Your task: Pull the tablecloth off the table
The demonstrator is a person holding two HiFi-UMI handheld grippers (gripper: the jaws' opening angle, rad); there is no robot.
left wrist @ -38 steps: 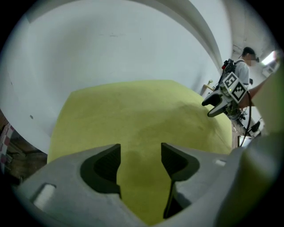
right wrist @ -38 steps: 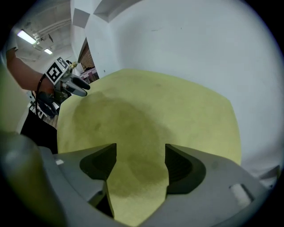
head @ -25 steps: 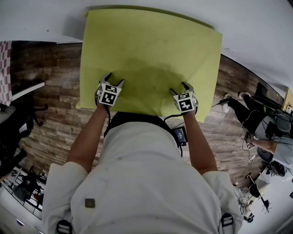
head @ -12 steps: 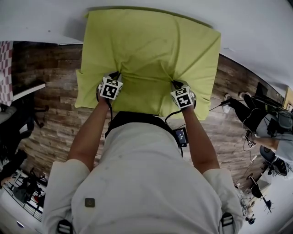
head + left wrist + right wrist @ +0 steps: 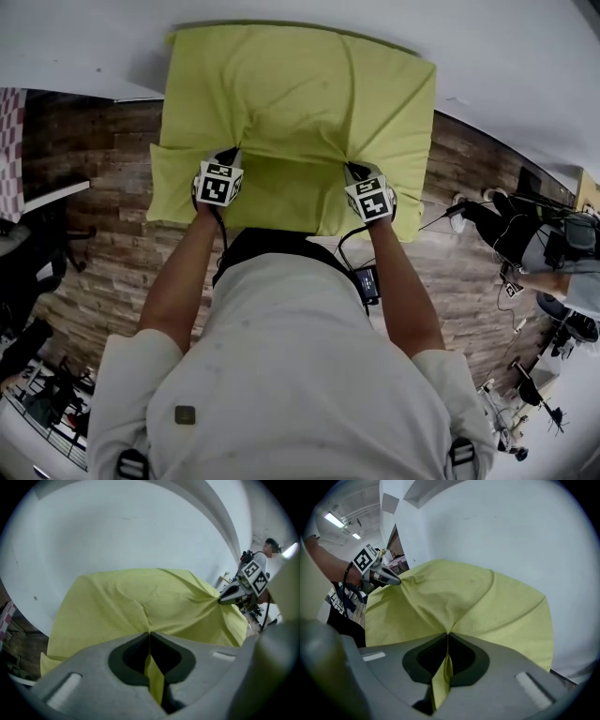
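Wood-plank floor [image 5: 103, 187] surrounds the hidden table. The yellow tablecloth [image 5: 300, 89] still covers it, but the left gripper [image 5: 232, 156] and right gripper [image 5: 353, 172], gaping a second ago, now clamp bunched folds near its front edge, so the pull can start.

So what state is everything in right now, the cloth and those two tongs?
tablecloth: lying over the table, puckered into folds at two pinched spots, near edge hanging down.
left tongs: shut on the tablecloth, a fold clamped between them.
right tongs: shut on the tablecloth, likewise clamping a fold.
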